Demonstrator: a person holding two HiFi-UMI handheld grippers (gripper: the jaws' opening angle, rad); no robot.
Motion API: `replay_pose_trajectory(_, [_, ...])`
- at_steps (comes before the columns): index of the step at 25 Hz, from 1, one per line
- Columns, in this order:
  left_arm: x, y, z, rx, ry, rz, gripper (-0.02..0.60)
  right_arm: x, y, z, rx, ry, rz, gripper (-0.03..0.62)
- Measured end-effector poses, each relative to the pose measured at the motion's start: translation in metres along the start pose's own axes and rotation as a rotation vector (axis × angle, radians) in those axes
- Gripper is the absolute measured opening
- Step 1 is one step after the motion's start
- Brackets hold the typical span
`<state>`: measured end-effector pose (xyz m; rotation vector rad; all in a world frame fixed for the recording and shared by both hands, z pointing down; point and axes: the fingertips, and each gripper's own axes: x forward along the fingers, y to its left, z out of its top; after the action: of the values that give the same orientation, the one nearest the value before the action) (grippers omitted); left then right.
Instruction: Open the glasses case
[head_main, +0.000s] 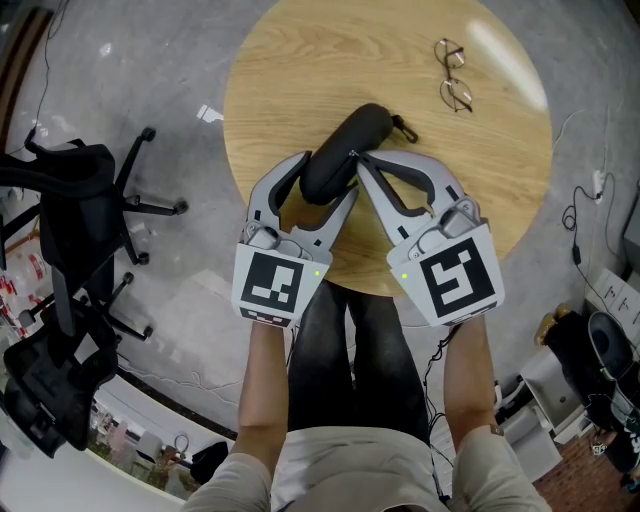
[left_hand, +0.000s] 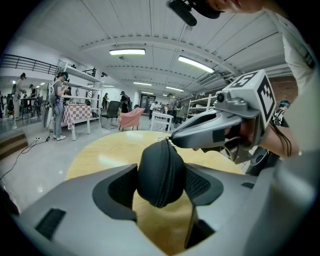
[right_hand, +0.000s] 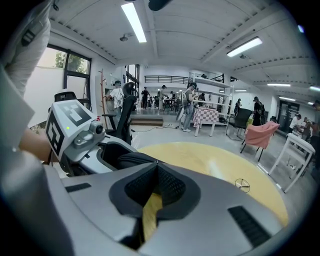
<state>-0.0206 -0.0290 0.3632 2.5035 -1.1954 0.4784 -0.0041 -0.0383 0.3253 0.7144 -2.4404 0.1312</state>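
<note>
Both grippers meet at the black glasses case (head_main: 352, 135) near the round table's (head_main: 300, 60) centre. The left gripper (head_main: 325, 177) clamps its seven-o'clock end, and the right gripper (head_main: 362, 160) is pinched closed at the zip. If it has missed the pull, the tug could drag the case, still zipped.

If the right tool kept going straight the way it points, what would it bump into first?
The glasses case. The right tool aims at it, and its closed tip seems to sit against the zipper edge, though touch is hard to confirm.
</note>
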Motion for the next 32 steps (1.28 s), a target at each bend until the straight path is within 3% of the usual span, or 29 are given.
replay_pose_trajectory(32, [-0.017,-0.010,-0.026,0.007,0.053,-0.009,0.290,0.002,-0.010,-0.021,0.095,0.028,-0.035,0.018])
